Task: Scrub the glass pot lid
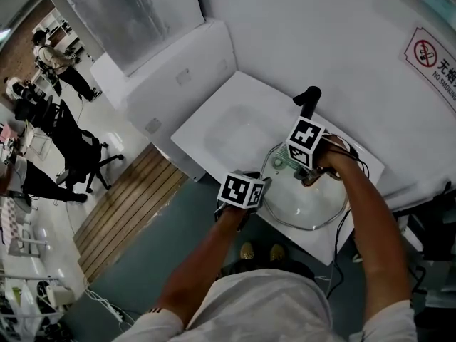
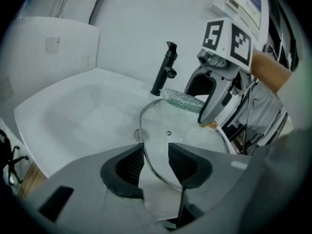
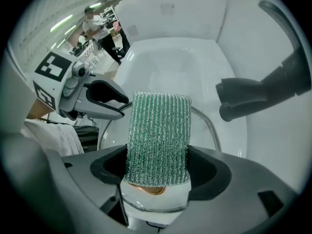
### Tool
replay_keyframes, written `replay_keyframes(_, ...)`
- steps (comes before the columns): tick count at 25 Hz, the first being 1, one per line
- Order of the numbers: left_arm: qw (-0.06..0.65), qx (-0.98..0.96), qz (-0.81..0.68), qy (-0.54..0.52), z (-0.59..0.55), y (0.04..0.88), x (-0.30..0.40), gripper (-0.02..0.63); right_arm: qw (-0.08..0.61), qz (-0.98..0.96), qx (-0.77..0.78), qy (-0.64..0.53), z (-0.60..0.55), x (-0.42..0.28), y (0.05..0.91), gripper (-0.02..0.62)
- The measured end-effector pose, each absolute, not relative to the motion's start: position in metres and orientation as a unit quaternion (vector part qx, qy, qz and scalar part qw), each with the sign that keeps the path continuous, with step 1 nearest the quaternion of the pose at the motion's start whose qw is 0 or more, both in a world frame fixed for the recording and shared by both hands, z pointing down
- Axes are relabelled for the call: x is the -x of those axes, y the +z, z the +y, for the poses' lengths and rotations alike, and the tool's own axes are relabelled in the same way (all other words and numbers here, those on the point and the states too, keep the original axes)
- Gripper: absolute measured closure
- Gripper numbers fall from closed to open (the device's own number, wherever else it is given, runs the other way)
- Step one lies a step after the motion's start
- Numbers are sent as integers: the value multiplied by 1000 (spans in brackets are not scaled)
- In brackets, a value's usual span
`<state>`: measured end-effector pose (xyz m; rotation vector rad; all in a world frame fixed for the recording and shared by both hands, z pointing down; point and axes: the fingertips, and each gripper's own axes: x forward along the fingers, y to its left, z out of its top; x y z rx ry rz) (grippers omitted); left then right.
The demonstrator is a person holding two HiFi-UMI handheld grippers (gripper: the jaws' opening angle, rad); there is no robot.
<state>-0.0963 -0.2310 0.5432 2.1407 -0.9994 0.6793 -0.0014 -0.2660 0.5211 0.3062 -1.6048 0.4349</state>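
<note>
The glass pot lid (image 1: 308,204) lies flat on the right part of a white sink (image 1: 226,140), its metal rim (image 2: 146,112) curving toward me. My left gripper (image 1: 262,191) is at the lid's near-left edge. In the left gripper view its jaws (image 2: 156,156) straddle the rim with a gap on each side, open. My right gripper (image 1: 304,175) points down over the lid's far side, shut on a green scrub sponge (image 3: 158,138). That sponge (image 2: 183,100) sticks out toward the faucet, just above the glass.
A black faucet (image 1: 308,100) stands behind the lid, close to the right gripper. The basin drain (image 2: 141,135) sits left of the lid. Cables hang off the sink's right edge (image 1: 340,248). People and an office chair (image 1: 89,159) are far to the left.
</note>
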Motion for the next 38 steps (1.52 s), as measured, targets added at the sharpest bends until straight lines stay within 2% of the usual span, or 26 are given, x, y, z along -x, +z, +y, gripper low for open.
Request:
replay_keyframes(9,335,-820,-385,260,-230,543,97,439,573,-735,-192,307,-279,-27,516,247)
replay_keyframes(18,334,-819,-386,261,-230,544,96,440,417,-746,-261,449,-287,-60,518,247)
replay_keyframes(22,336,-818,-388,260,-230,544,97,440,380,-753,-279,458,-286,-69,514,247)
replay_keyframes(26,337,-817,-390,257,-231,544,97,440,388,-781,-274,407,-276,-64,492,247)
replay_keyframes(31,338,-818,-391,253,-230,544,97,440,462,-794,-270,289,-250,-49,476,247)
replay_keyframes(38,338,-819,-395,243,-230,543,98,440,531,-789,-273,144,-223,-7,455,247)
